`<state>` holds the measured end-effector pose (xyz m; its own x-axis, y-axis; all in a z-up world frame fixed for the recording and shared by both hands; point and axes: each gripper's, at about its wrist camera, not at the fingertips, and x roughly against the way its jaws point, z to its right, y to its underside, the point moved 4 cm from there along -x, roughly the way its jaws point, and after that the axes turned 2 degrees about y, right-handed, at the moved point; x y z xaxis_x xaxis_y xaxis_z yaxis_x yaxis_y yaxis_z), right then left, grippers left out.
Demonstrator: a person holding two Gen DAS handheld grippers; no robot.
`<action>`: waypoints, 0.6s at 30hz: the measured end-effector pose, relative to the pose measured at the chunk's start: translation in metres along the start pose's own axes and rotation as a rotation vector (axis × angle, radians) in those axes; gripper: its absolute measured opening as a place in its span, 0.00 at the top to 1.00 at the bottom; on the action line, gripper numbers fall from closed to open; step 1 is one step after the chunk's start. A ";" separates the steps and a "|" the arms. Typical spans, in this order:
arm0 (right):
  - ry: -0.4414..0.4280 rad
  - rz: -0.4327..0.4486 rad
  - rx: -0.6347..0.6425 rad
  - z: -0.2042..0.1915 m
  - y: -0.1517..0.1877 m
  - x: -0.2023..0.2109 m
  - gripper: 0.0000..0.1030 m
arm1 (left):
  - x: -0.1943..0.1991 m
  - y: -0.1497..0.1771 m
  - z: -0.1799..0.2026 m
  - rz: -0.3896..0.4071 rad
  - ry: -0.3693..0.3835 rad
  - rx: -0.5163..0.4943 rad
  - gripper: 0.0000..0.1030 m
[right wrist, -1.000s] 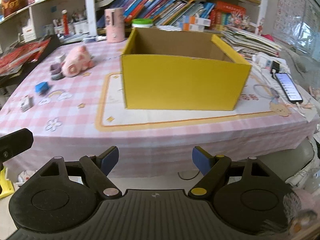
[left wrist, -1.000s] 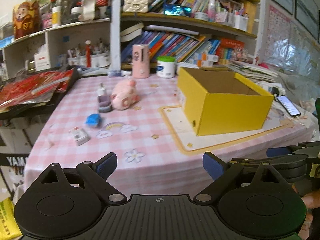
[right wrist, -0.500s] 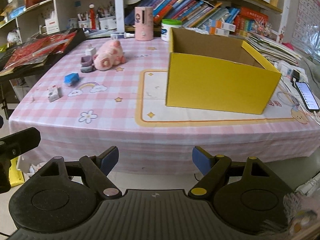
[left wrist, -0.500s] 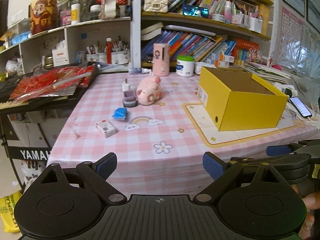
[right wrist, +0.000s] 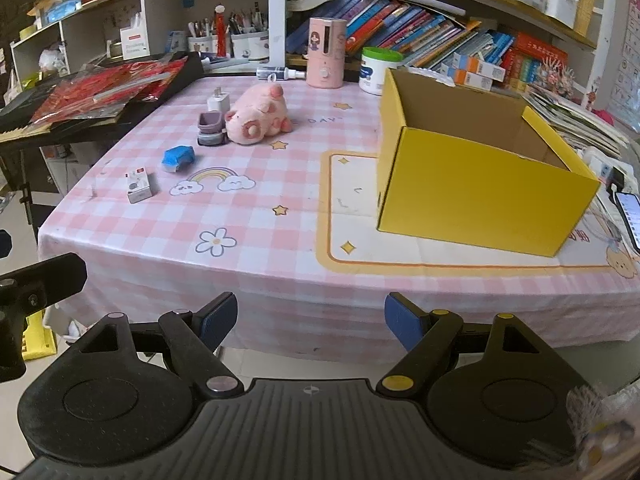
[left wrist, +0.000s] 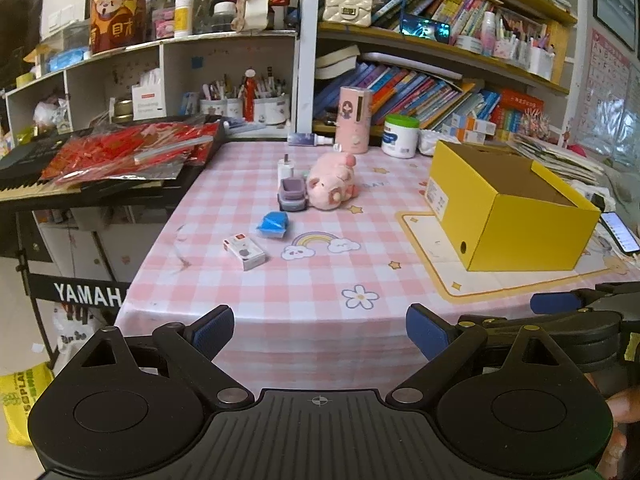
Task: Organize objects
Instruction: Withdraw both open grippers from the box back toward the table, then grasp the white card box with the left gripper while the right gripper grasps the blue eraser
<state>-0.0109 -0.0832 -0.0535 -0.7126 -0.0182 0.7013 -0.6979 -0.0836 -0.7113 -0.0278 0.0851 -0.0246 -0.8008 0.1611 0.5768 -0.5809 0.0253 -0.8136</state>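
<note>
A: Where do the things lie?

B: On the pink checked surface point(right wrist: 280, 240) an open yellow cardboard box point(right wrist: 472, 184) sits at the right. Left of it lie a pink plush pig point(right wrist: 260, 118), a small purple toy car point(right wrist: 211, 128) touching the pig, a blue wrapped block point(right wrist: 178, 158) and a small white carton point(right wrist: 138, 187).

A: And the fingers?

B: The left gripper point(left wrist: 320, 330) and the right gripper point(right wrist: 310, 320) each hold their 2 fingers apart, with nothing between them, short of the surface's front edge.

Home study: crammed bookshelves point(left wrist: 420, 84), gingham tablecloth point(right wrist: 280, 184)
</note>
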 end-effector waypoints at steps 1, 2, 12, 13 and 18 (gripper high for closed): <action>-0.003 0.000 0.002 -0.001 -0.001 -0.002 0.22 | -0.001 -0.001 -0.001 -0.001 -0.004 0.004 0.08; -0.008 0.000 0.005 -0.002 -0.003 -0.004 0.22 | -0.002 -0.002 -0.003 -0.002 -0.009 0.009 0.08; -0.071 0.013 0.035 -0.014 -0.036 -0.033 0.23 | -0.026 -0.020 -0.022 0.009 -0.061 0.052 0.08; -0.077 0.014 0.043 -0.016 -0.040 -0.036 0.23 | -0.030 -0.022 -0.024 0.005 -0.065 0.061 0.08; -0.107 0.011 0.070 -0.025 -0.062 -0.057 0.24 | -0.048 -0.032 -0.033 -0.001 -0.087 0.080 0.08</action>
<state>0.0713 -0.0517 -0.0510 -0.7062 -0.1254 0.6969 -0.6804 -0.1521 -0.7169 0.0341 0.1092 -0.0290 -0.8077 0.0747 0.5849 -0.5889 -0.0535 -0.8064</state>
